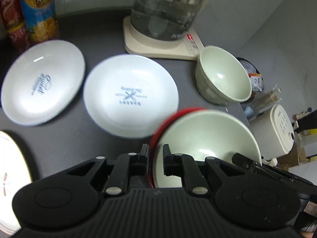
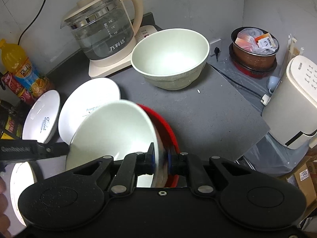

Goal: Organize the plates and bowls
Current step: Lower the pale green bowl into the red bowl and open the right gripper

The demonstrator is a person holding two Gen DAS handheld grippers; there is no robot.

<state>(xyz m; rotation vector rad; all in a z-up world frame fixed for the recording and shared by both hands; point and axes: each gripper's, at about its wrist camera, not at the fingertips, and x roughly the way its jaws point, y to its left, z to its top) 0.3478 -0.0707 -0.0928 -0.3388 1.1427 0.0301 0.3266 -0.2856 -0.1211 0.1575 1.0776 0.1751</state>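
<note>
Plainly, in the left wrist view, the left tongs are closed on the near rim of a red bowl, with a pale green bowl nested in it, one finger outside the red wall and the other inside the green. The pair is held tilted, near the bench front edge. Two white plates lie flat side by side beyond it, and a second green bowl stands upright near the kettle; a further plate is cut off at the left edge. In the right wrist view, the right tongs are clamped on the opposite rim of the same nested pair, the red bowl showing outside the green bowl, and the left tongs are seen reaching in from the left. The free green bowl stands well apart, ahead. The step is judged to be carrying the nested pair to a resting place, perhaps to the free bowl. Both grips should be kept firm and moved together, since a rim pinched from two sides can be twisted or slipped. The pair should be levelled before it is lowered, and the plates and kettle should be cleared. Only once the base is seated should the tongs be loosened.
</note>
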